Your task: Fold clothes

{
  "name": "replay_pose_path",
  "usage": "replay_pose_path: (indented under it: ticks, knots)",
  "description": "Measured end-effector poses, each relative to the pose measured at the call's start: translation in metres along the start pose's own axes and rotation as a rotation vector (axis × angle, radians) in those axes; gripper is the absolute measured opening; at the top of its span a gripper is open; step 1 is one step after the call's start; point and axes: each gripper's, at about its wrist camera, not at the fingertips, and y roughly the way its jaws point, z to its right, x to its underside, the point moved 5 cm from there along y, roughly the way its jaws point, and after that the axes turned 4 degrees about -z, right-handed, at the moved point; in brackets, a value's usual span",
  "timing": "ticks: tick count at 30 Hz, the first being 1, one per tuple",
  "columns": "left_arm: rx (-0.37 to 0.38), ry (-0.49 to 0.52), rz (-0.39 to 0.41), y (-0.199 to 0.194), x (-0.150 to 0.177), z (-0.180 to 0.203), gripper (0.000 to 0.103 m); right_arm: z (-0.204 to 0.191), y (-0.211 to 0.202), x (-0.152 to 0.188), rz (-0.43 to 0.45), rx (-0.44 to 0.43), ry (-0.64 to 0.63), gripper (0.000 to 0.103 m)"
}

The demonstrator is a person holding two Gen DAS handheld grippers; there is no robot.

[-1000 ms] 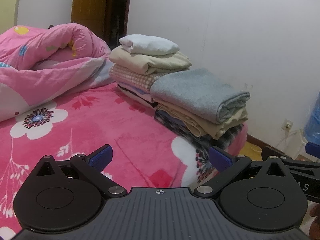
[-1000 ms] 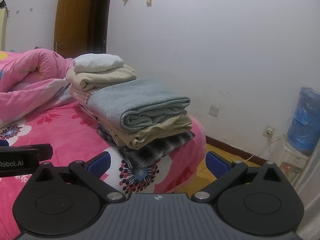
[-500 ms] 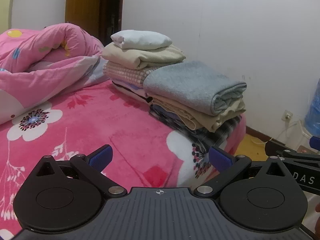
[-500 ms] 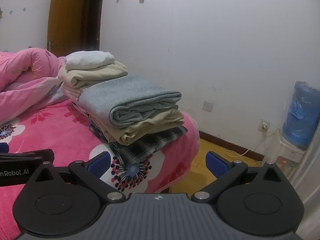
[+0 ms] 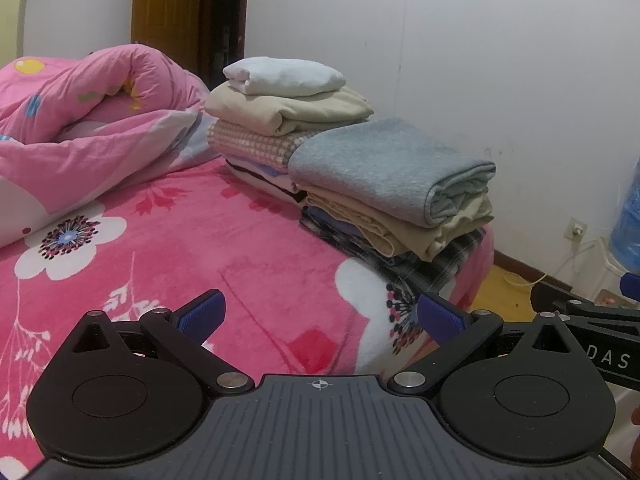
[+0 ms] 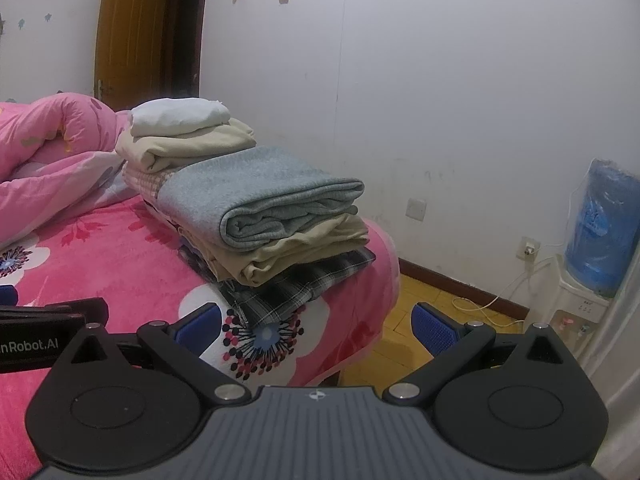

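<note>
Left wrist view, nearest first: the left gripper (image 5: 318, 316) hangs above the pink flowered bedspread (image 5: 224, 256) with its blue pads spread wide and nothing between them. At the right edge of that view the black body of the other tool juts in beside it. Right wrist view shows the right gripper (image 6: 316, 328) likewise released and empty, held over the corner of the bed, with wooden floor (image 6: 404, 320) visible below its right pad.

Past the grippers, at the bed's corner by the wall, lies the near stack of folded clothes. A dark plaid garment (image 6: 296, 284) lies at the bottom, its edge reaching the drop of the bedspread. A tan folded piece (image 5: 404, 232) rests on it, and a grey-blue knit (image 5: 384, 164) sits on top with its rolled fold facing the corner.

Just behind, touching that stack, stands a second, taller one: a pink checked piece (image 5: 252, 144), a cream piece (image 5: 288, 110) over it and a small white piece (image 5: 284, 76) on top.

Further left a pink quilt (image 5: 92, 120) lies bunched up. Beyond it stands a brown door (image 6: 132, 36). By the white wall on the right stands a water dispenser with a blue bottle (image 6: 600, 232).
</note>
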Motion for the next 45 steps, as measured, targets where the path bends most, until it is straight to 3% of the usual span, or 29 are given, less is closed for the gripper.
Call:
replay_pose_path:
  ticks: [45]
  knots:
    - [-0.016,-0.012,-0.003,0.001,0.0046,-0.0074,0.103,-0.0096,-0.0032,0.004,-0.009,-0.001,-0.009,0.103]
